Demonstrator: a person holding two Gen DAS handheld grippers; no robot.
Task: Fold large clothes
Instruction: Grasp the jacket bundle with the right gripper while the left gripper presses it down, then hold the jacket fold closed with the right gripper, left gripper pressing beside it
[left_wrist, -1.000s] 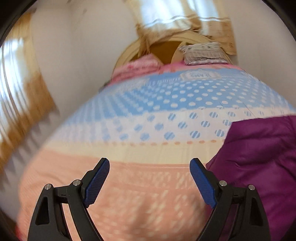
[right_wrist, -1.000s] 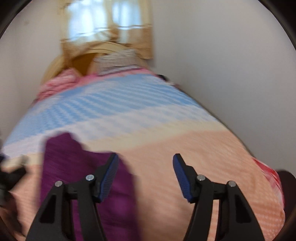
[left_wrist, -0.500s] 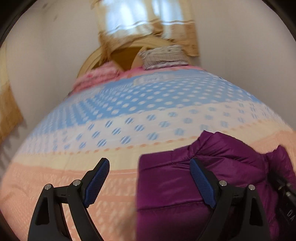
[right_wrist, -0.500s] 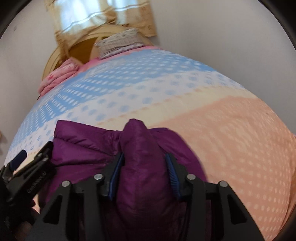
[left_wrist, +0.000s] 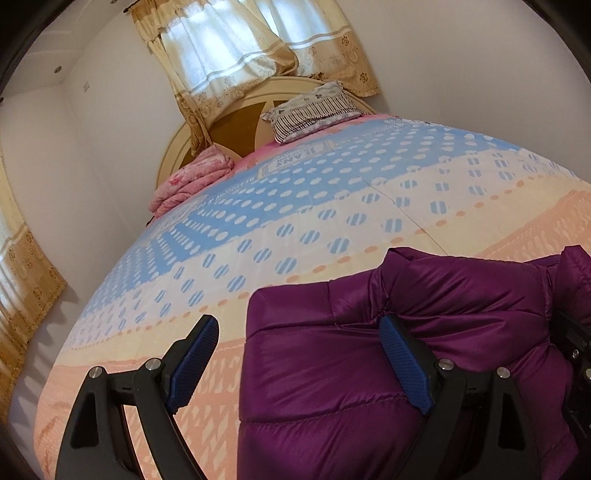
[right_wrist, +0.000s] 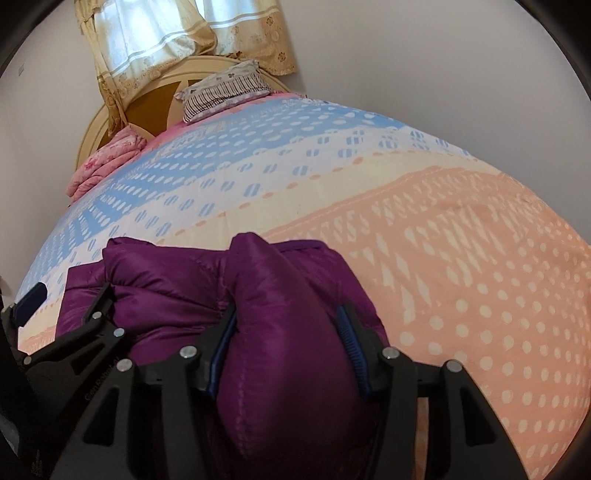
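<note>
A purple puffer jacket lies bunched on the bed's near end; it also shows in the right wrist view. My left gripper is open, its jaws wide apart over the jacket's left edge, the right finger resting against the fabric. My right gripper is shut on a thick fold of the jacket, which bulges up between its blue pads. The left gripper's black frame shows at the left of the right wrist view.
The bed has a blue, white and peach dotted cover. A patterned pillow and a folded pink blanket lie by the wooden headboard. Curtains hang behind. White walls flank both sides.
My right gripper went from open beside the jacket to shut on a fold of it. My left gripper swung right, over the jacket's left edge, still open.
</note>
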